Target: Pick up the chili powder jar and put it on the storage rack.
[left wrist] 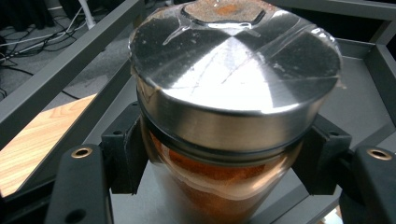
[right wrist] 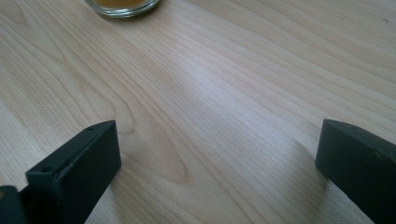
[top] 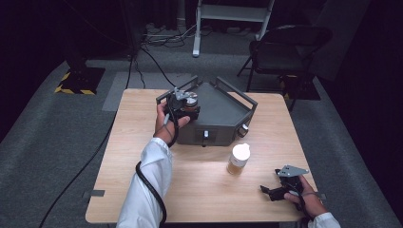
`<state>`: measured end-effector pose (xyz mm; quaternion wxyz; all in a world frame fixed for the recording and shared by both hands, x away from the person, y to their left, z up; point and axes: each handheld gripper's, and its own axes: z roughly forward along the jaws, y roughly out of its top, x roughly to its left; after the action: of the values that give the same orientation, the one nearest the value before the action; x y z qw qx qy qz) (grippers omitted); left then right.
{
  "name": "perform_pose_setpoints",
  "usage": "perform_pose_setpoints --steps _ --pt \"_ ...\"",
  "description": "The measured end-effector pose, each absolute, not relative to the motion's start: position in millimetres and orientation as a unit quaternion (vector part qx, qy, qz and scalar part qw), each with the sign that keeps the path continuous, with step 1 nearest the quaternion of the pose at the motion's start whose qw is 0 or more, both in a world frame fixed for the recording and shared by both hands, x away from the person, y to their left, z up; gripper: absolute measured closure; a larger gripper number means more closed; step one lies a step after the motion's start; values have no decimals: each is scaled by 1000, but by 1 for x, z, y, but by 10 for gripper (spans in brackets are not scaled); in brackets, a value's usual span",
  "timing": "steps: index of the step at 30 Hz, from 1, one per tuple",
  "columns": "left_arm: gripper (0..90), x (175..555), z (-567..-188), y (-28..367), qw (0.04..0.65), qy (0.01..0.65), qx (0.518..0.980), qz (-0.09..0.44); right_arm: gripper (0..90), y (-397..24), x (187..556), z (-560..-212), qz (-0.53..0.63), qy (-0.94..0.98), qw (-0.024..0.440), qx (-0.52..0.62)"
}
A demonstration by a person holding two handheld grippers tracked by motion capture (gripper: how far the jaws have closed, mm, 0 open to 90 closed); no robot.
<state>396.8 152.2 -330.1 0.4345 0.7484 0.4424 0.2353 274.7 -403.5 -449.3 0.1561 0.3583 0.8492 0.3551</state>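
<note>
Two hands: left tongs [left wrist: 224, 158] clamp spice jar [left wrist: 233, 93], seemingly over grey tray [top: 223, 111].

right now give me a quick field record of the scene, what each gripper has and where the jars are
left gripper: shut on the metal-lidded jar, held over the grey tray
jar contents: orange-brown, powdery by the look
right gripper: open, nothing between the jaws, low over the wooden table
second jar: white lid, amber contents, upright on the table in front of the tray, apart from both grippers
tray: at the far middle of the table
</note>
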Motion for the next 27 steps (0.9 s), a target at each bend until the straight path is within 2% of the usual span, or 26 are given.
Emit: perform_pose_setpoints --steps 10,18,27 --pt "284 393 -339 152 450 453 732 238 0 -404 275 -449 355 849 156 358" --pt "28 380 -342 145 452 468 712 265 0 -403 275 -449 355 849 156 358" --pt "21 365 -337 144 445 461 708 295 0 -403 275 -449 355 849 156 358"
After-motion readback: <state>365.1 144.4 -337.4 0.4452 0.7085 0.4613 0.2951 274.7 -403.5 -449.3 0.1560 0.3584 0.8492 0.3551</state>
